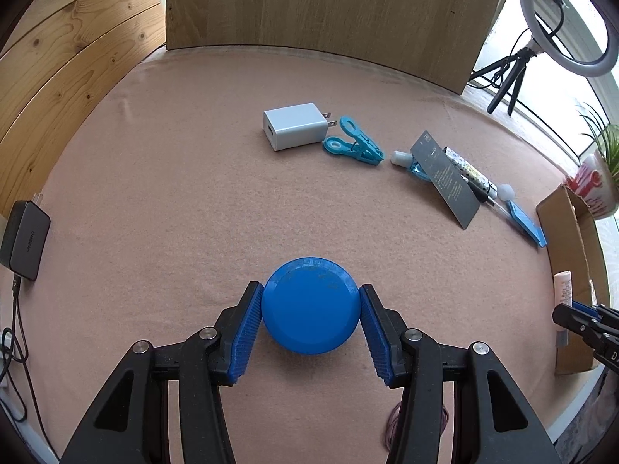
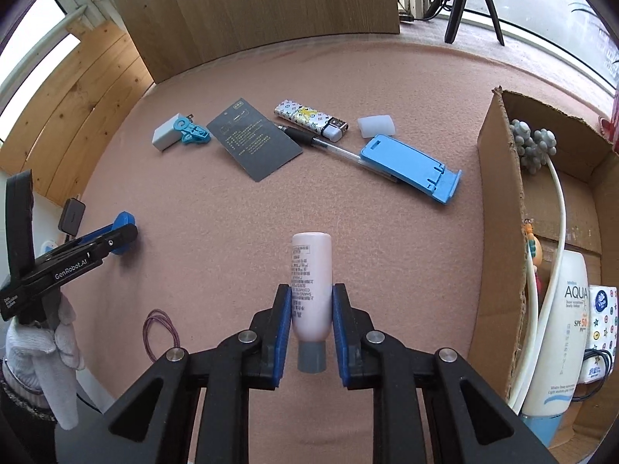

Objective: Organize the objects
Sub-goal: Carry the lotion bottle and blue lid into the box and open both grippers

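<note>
The pink bottle (image 2: 311,282) is clamped between the jaws of the right gripper (image 2: 311,323), long axis running straight ahead, grey cap toward the wrist. The cardboard box (image 2: 499,232) is seen just to its right on the bench (image 2: 232,212), nearer this hand. The blue round lid (image 1: 309,305) is gripped in the jaws of the left gripper (image 1: 309,324), farther from the box.

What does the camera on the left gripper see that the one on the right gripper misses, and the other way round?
Only the left wrist view shows the ring light, the black power adapter at the table's edge, and the blue round dish face-on between the left gripper pads.

Only the right wrist view shows inside the cardboard box, with the sunscreen bottle, and the purple rubber band in full.

Both show the white charger, the grey card, the blue phone stand and the pink bottle gripped by the right gripper.
</note>
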### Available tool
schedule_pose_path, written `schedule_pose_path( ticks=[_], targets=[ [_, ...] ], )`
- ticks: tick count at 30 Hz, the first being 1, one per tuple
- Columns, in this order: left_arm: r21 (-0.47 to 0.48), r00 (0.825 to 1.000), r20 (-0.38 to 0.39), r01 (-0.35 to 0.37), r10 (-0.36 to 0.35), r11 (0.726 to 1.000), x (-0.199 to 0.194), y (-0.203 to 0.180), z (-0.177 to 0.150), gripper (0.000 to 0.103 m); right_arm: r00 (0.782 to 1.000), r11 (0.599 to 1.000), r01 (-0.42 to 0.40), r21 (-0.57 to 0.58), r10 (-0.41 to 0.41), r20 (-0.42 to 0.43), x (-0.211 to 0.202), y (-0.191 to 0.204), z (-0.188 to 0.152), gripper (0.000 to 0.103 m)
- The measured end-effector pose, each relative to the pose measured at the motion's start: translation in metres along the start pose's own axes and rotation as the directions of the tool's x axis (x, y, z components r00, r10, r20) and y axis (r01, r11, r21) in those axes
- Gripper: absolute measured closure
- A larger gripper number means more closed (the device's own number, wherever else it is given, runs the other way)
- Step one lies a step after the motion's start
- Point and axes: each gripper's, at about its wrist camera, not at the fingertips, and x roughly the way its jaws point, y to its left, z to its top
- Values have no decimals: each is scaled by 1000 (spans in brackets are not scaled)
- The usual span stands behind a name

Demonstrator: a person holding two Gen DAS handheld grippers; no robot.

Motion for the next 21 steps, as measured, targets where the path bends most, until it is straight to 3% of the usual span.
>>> schedule_pose_path(
  ticks=[11,21],
  targets=[
    [97,992,28,118,-121,988,-15,-82,21,49,995,995,6,100,-16,100,-59,-45,-14,84],
    [247,967,19,243,-255,938,-15,-199,34,49,982,976,80,204,-113,151,-97,-99,-39,84]
  ],
)
